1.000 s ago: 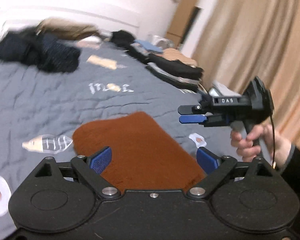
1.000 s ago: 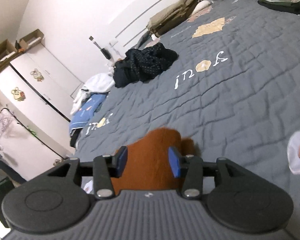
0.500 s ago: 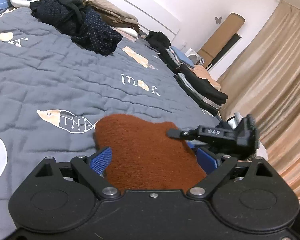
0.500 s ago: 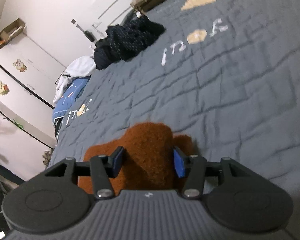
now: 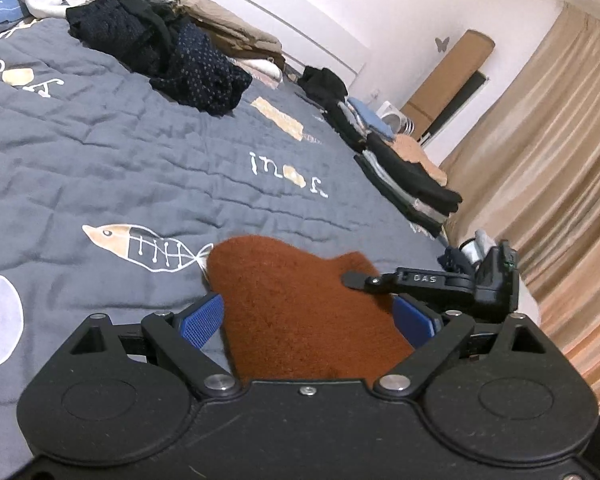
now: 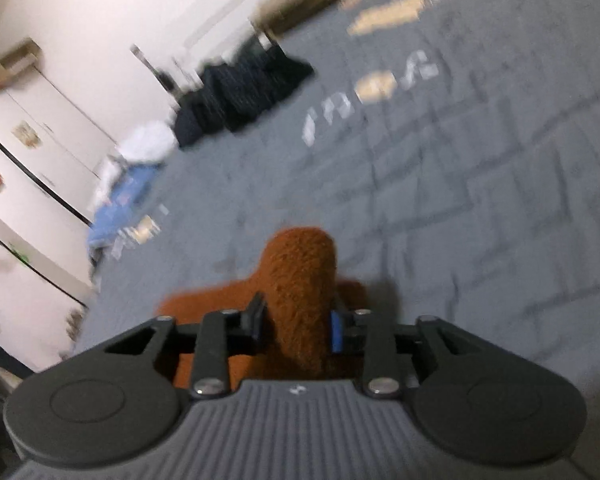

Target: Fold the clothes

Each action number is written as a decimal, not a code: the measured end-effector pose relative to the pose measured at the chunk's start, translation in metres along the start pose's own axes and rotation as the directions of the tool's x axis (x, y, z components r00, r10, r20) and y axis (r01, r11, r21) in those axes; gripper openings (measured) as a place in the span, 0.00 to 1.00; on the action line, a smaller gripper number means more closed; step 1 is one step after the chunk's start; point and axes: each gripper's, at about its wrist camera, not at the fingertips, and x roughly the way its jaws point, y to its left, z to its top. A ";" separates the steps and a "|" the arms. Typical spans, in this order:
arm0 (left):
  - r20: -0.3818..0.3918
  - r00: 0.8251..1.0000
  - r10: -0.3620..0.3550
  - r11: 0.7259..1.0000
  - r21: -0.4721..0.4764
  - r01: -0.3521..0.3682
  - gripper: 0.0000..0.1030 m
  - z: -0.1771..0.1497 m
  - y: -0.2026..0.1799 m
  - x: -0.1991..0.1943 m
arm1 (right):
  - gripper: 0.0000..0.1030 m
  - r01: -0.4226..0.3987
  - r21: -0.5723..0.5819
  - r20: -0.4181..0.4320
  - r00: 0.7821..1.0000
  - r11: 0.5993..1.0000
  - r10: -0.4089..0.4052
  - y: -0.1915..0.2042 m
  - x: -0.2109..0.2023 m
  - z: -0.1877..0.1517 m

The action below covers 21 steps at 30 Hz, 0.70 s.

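Observation:
A rust-brown fuzzy garment [image 5: 300, 300] lies on the grey quilted bed cover [image 5: 100, 168]. My left gripper [image 5: 308, 320] stands open and low over its near part, a blue pad on either side and neither one pressing the cloth. My right gripper [image 5: 356, 280] reaches in from the right onto the garment's far right corner. In the blurred right wrist view the right gripper [image 6: 298, 322] has its jaws closing on a raised fold of the brown garment [image 6: 300, 276]. The fold fills the gap and touches both pads.
A dark heap of clothes [image 5: 168, 60] and beige garments [image 5: 228, 32] lie at the far end of the bed. A row of folded stacks [image 5: 408, 176] runs along the right edge, beside tan curtains [image 5: 540, 160]. A white wardrobe [image 6: 28, 152] stands left.
My right gripper came down from above the bed onto the garment's right corner and narrowed its jaws around a bunched fold. The left gripper rolled and dropped closer to the cloth, still open.

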 end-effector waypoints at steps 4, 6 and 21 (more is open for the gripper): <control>-0.010 1.000 -0.012 1.000 0.011 0.012 0.89 -0.001 -0.002 0.001 | 0.39 -0.005 0.003 0.043 0.999 1.000 0.004 0.002 -0.022 0.011; -0.023 0.999 -0.026 1.000 0.011 0.026 0.89 -0.001 -0.002 0.002 | 0.41 -0.033 0.004 0.080 0.996 0.999 0.032 0.002 -0.042 0.017; -0.233 0.969 -0.083 0.984 -0.172 0.043 0.97 -0.053 0.035 0.038 | 0.43 -0.272 -0.049 -0.203 0.945 0.961 0.257 -0.009 -0.027 -0.020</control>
